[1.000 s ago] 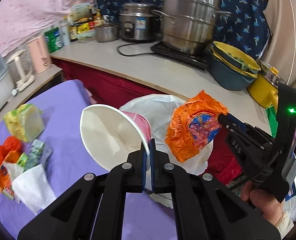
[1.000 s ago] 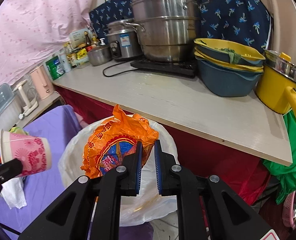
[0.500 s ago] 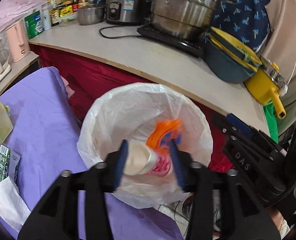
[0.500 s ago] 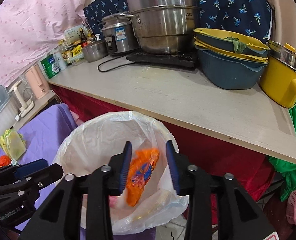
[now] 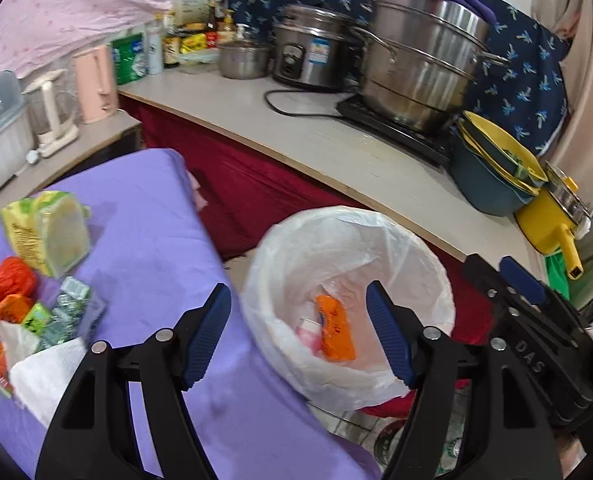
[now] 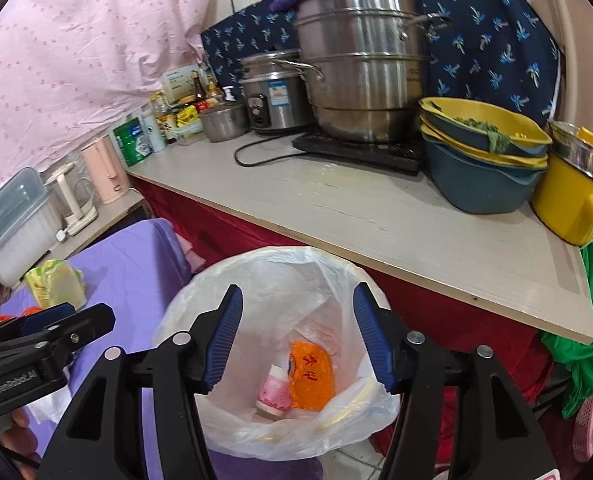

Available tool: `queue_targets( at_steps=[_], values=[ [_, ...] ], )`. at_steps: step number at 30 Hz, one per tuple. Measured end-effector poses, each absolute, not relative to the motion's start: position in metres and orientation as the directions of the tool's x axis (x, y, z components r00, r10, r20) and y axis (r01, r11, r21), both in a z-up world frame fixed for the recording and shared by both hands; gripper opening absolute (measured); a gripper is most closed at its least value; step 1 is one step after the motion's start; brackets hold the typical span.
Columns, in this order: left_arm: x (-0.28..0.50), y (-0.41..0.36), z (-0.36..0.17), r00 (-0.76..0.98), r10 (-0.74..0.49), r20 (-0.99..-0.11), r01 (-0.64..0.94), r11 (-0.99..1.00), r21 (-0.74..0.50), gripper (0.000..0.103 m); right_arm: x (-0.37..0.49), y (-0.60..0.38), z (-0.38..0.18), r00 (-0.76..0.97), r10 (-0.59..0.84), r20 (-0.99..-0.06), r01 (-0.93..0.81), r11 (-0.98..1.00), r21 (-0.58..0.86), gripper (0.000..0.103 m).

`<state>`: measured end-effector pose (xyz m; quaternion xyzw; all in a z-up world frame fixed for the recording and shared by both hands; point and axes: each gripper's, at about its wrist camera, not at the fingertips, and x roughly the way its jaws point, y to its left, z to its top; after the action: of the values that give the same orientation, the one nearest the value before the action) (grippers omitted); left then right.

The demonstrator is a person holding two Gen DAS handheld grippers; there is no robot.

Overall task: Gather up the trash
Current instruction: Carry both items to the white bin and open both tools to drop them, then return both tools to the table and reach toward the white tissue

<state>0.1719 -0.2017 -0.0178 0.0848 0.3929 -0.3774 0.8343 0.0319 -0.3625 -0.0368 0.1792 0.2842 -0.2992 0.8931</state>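
Cup (image 5: 309, 330) and wrapper (image 5: 335, 333) lie at the bottom of the white bag (image 5: 424, 264) in the left wrist view, where a second ago the left hand-held gripper (image 5: 300, 338) pinched the cup's rim and half a second ago the cup was dropping between its jaws; those jaws have just been opening and now stand spread with nothing between them, so two pieces are collected. This gripper tilts down over the near edge of the bag, beside the purple table (image 5: 144, 216), where more trash waits: a green pack (image 5: 46, 232), orange scraps (image 5: 12, 280) and a tissue (image 5: 44, 376), so I judge the job well short of done. The right hand-held gripper (image 5: 512, 284) shows at the right edge, pointing toward the bag. In the right wrist view the right hand-held gripper (image 6: 298, 344) points down into the bag (image 6: 280, 264); it held the wrapper (image 6: 311, 374) a second ago, its jaws have just been opening, and they are now spread and empty above the wrapper and cup (image 6: 273, 394), which lie touching. The left hand-held gripper (image 6: 52, 330) sits at the left over the table (image 6: 136, 256), a hand (image 6: 16, 436) under it
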Motion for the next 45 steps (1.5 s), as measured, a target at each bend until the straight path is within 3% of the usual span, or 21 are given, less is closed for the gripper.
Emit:
queue_targets(
  at_steps=[9,25,33,45],
  values=[
    [0.176,-0.117,0.000,0.561,-0.444,-0.698,0.548,0.832,-0.088,0.072,0.050,-0.299,-0.011,0.740,-0.344,-0.578,0.517,0.841,0.161,0.064],
    [0.197,0.069,-0.021,0.636,-0.163,-0.754,0.214,0.976,-0.031,0.072,0.098,-0.143,-0.042,0.752,-0.090,-0.653,0.241,0.960,0.145,0.064],
    [0.201,0.127,-0.044,0.613,-0.103,-0.783,0.118,0.992,-0.038,0.072,0.128,-0.073,-0.074,0.711,0.023,-0.702,0.119,0.981,0.152,0.064],
    [0.215,0.150,-0.062,0.597,-0.094,-0.797,0.105,0.994,-0.038,0.072,0.167,-0.035,-0.103,0.678,0.032,-0.734,0.101,0.985,0.137,0.063]
  ],
)
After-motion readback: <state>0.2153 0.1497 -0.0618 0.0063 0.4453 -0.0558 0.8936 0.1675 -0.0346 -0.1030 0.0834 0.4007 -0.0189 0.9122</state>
